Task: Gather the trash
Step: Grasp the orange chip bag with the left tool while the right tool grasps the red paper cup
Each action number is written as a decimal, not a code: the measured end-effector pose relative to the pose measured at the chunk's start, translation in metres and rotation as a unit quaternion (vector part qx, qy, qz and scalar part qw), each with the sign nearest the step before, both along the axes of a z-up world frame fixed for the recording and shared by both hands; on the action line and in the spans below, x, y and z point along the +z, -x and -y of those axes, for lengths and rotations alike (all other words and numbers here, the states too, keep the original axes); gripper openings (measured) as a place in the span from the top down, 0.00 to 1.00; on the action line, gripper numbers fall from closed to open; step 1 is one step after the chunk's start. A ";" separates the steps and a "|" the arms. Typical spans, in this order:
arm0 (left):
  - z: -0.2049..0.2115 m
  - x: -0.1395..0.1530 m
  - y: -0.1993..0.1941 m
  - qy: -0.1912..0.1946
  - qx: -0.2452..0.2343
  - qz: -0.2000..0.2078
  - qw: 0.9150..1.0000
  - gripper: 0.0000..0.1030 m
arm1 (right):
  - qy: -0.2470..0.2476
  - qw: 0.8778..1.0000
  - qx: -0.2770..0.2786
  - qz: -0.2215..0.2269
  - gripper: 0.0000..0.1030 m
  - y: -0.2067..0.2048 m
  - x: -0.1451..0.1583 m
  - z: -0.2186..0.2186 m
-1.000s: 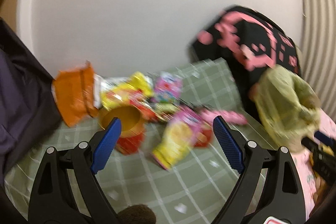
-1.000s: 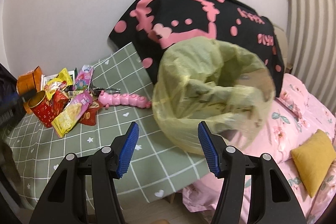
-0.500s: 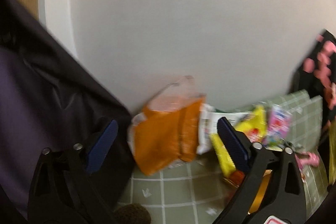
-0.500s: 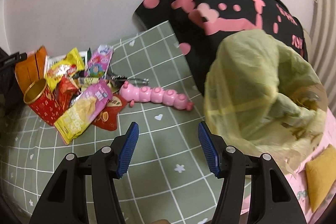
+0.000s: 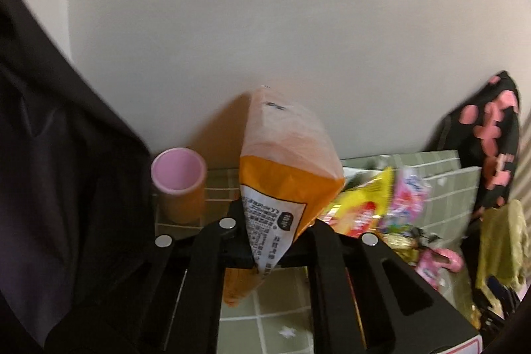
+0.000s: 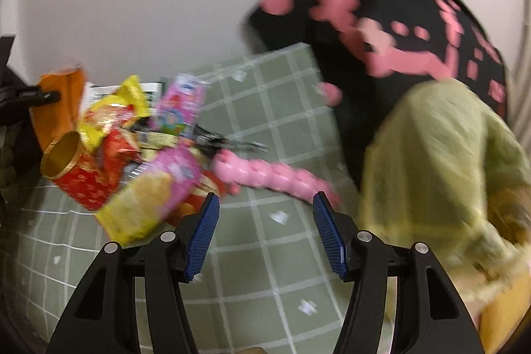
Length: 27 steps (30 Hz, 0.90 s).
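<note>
My left gripper is shut on the lower end of an orange snack bag, which stands upright in front of the wall. The right wrist view shows that same orange bag at the far left, with a black gripper part beside it. A pile of wrappers lies on the green checked cloth: a yellow-pink packet, a red can and a yellow wrapper. My right gripper hangs open above the cloth, just short of a pink caterpillar toy. The yellow-green trash bag gapes at the right.
A pink-rimmed cup stands left of the held bag, against the wall. Dark cloth fills the left side. A black cushion with pink print leans behind the trash bag. Colourful wrappers lie to the right.
My left gripper swung left to the orange bag and shut on it; the bag now stands upright and the pink cup shows. My right gripper moved in toward the pile.
</note>
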<state>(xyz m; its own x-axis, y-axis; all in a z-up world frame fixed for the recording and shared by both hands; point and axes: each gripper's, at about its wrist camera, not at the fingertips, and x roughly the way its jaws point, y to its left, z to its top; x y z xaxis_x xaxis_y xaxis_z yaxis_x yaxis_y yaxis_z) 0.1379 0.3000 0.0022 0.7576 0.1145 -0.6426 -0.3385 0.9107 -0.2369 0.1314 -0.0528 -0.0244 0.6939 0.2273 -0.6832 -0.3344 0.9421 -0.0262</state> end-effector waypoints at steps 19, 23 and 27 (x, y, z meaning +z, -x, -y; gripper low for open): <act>-0.024 0.012 0.085 0.039 0.056 0.009 0.998 0.94 | -0.023 0.963 0.268 -0.030 0.46 0.022 -0.019 -0.143; -0.024 0.011 0.094 0.042 0.070 0.013 0.997 0.94 | 0.007 0.960 0.280 0.003 0.46 0.022 -0.023 -0.171; -0.025 0.011 0.105 0.042 0.081 0.017 0.996 0.94 | 0.017 0.959 0.284 0.017 0.46 0.008 -0.023 -0.196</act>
<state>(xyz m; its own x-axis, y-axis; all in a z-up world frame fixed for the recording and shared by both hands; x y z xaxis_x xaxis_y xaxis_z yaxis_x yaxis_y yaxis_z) 0.0327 0.3246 0.0137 0.7549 0.1835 -0.6297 -0.4700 0.8210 -0.3242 0.1239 0.1433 -0.0471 0.4877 0.5530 -0.6755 -0.7910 0.6073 -0.0740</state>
